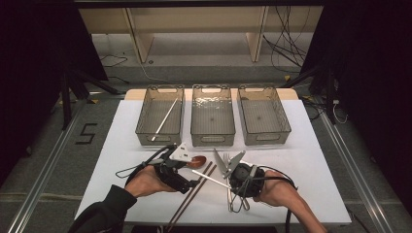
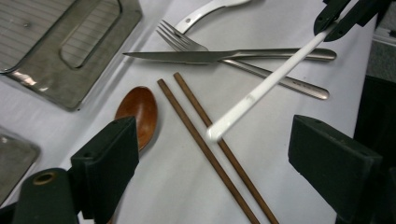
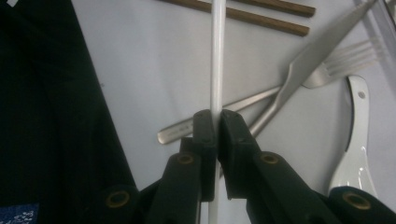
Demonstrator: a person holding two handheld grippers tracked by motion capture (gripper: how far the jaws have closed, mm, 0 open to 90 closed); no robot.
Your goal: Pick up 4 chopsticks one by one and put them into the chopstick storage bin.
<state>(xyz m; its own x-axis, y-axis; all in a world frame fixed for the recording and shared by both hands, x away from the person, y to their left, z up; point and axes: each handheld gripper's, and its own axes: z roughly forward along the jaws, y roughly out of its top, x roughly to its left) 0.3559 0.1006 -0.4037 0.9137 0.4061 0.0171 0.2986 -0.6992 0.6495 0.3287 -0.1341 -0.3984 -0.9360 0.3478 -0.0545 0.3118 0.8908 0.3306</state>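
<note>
Lower left of centre in the high view, the left claw (image 1: 190, 156) stands with its jaws wide apart over the brown spoon (image 1: 197, 161) and brown chopsticks (image 1: 194, 190). Right of it, the right claw (image 1: 227, 186) is clamped on a white chopstick (image 1: 210, 179), above the white table (image 1: 311, 160).

Three bins (image 1: 213, 138) stand behind the cutlery; chopstick (image 1: 165, 119) in the leftmost.

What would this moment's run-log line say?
right gripper: shut on white chopstick | left gripper: open, above brown chopsticks | left bin: one white chopstick
</note>
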